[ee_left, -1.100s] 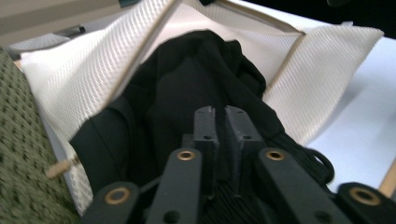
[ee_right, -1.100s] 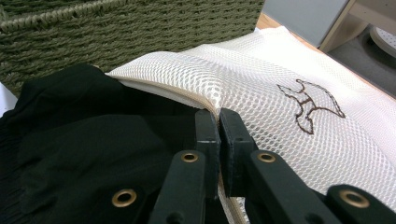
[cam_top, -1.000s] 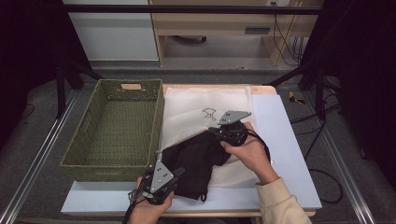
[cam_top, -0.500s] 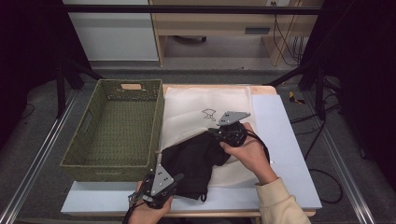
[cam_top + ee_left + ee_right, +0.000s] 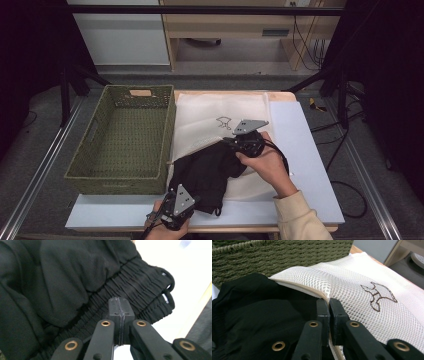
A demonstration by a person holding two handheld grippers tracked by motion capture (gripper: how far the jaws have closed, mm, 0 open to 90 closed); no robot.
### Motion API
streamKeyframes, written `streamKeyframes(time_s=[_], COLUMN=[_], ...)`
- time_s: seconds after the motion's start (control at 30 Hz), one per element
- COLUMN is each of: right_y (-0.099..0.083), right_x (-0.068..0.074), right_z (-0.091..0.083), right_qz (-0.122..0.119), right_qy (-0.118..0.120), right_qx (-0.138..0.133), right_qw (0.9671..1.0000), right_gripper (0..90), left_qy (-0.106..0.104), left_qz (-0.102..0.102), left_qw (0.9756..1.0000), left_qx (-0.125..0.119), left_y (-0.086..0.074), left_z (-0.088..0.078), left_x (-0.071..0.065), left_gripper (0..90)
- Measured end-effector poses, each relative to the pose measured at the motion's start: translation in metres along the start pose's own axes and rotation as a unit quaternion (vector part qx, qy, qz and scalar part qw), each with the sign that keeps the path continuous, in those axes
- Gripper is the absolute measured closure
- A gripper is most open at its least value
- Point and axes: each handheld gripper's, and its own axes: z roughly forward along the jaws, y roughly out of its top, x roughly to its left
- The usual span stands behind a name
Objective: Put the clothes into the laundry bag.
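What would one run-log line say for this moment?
left gripper: shut on black garment waistband | right gripper: shut on mesh bag opening edge | garment: partly inside bag | basket: beside

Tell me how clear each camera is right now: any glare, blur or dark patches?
High view: soft and grainy, dark at both side edges, the black garment shows little detail. Left gripper view: waistband sharp, white background blown out and blurred. Right gripper view: mesh bag crisp near the right tool, far corner out of focus.

High view looks forward and down on the table [image 5: 310, 150]; both gripper views sit close, sharing the black garment [image 5: 210, 172].
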Motion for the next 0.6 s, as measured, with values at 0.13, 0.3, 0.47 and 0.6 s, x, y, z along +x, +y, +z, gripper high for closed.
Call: streamKeyframes(time_s=[0.13, 0.3, 0.47, 0.6], right_y=[-0.001, -0.001, -0.001, -0.001], right_x=[0.002, 0.002, 0.002, 0.003], right_z=[0.003, 0.003, 0.003, 0.004], right_qz=[-0.001, -0.002, -0.001, -0.002], right_qy=[0.002, 0.003, 0.004, 0.006], right_qx=[0.005, 0.006, 0.005, 0.007], right_qw=[1.0, 1.0, 1.0, 1.0], right_gripper=[87.3, 87.3, 87.3, 87.3], left_qy=[0.003, 0.008, 0.013, 0.015], left_qz=[-0.003, -0.001, 0.001, 0.0], left_qw=[1.0, 0.9999, 0.9999, 0.9998], left_qx=[0.006, 0.009, 0.011, 0.011], left_y=[-0.001, 0.0, 0.001, 0.002], left_z=[0.007, 0.009, 0.013, 0.015], left_x=[0.002, 0.004, 0.005, 0.007], left_gripper=[89.8, 89.8, 89.8, 89.8])
